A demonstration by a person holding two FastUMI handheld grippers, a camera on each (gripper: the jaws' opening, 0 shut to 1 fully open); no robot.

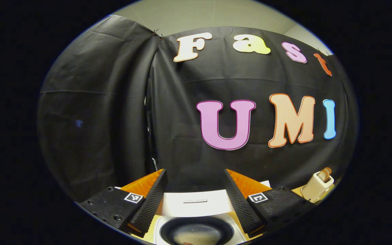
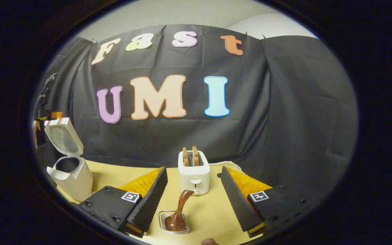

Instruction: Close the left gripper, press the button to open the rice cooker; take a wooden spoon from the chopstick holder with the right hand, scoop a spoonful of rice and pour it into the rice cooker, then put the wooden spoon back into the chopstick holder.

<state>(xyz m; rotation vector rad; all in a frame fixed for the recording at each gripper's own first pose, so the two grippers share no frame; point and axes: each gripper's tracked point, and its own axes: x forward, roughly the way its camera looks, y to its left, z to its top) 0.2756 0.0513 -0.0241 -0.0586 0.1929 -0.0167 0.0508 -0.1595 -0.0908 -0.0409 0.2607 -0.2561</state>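
My rice cooker point(image 2: 68, 170) stands lid-up at left of the right gripper view; both tongs point(image 1: 196, 200) point(image 2: 193, 200) spread, empty. The wooden spoon point(image 2: 179, 212) apparently rests in a small holder point(image 2: 174, 222) low-centre; next, I pinch its handle.

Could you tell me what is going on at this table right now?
A person holds two grippers over a yellow table. The rice cooker stands with its lid up, and its pot lies below the open left gripper. The right gripper is open and holds nothing. The wooden spoon rests in a small holder in front of the toaster.
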